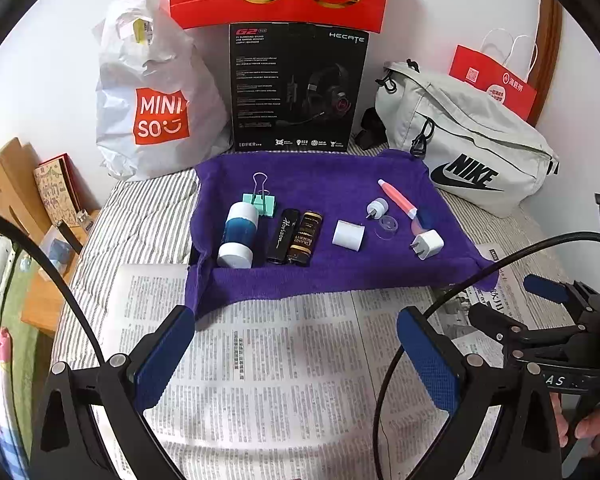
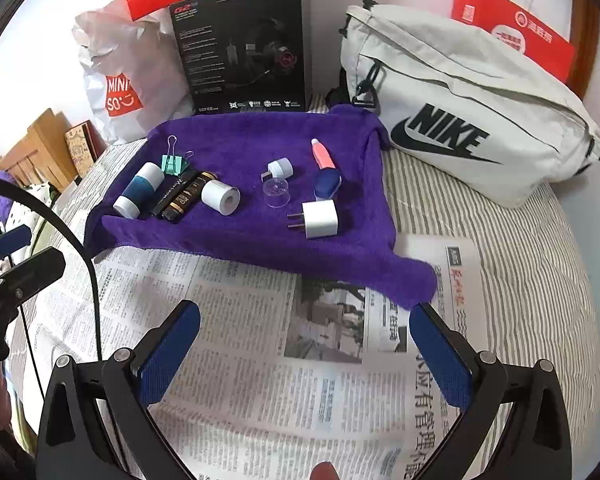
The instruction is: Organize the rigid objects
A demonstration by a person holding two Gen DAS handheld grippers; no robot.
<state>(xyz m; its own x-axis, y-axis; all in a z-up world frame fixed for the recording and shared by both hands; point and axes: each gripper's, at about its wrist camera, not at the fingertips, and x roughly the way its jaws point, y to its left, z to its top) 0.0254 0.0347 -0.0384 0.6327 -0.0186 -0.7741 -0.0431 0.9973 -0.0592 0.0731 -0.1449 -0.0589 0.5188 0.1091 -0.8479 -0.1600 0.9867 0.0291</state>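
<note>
Purple towel [image 1: 332, 268] lies between newspaper [image 1: 260, 360] and headset box [image 1: 298, 88].

A fuzzy purple cloth towel [image 1: 324, 264] lies on matt printed newspaper [image 1: 268, 368]. On the towel: a smooth white plastic charger [image 2: 320, 219], a clear glossy plastic cap [image 2: 276, 195], and a wire-handled metal binder clip [image 1: 260, 196]

On my purple towel [image 1: 324, 272] I count two black lighters [image 1: 283, 236], two white plugs [image 1: 428, 244], one binder clip [image 1: 260, 199] (mint green), one white roll [image 1: 348, 234].
</note>
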